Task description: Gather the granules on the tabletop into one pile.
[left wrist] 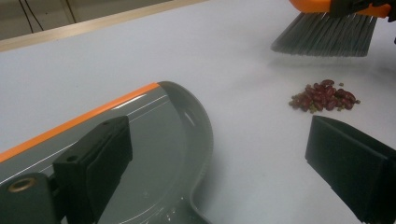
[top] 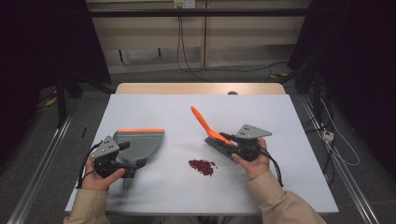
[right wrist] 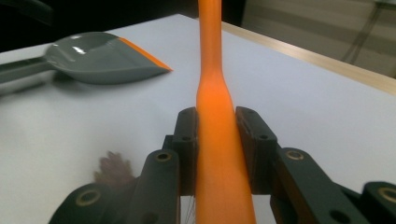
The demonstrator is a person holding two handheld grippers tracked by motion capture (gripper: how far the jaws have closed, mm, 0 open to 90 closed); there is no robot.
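The right gripper (right wrist: 215, 140) pinches the brush's orange handle (right wrist: 215, 121), bristles (left wrist: 327, 35) hovering just beyond the red beans (top: 202, 166). Best to sweep low toward the grey dustpan (top: 140, 142), lip flat. The left gripper (top: 109, 156) is at its handle; jaws look spread, grip unclear.

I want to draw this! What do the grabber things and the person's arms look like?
Both the left gripper and the right gripper are black with blocky jaws. Each carries a grey three-cornered plate and trails a black cable. The person wears tan sleeves.
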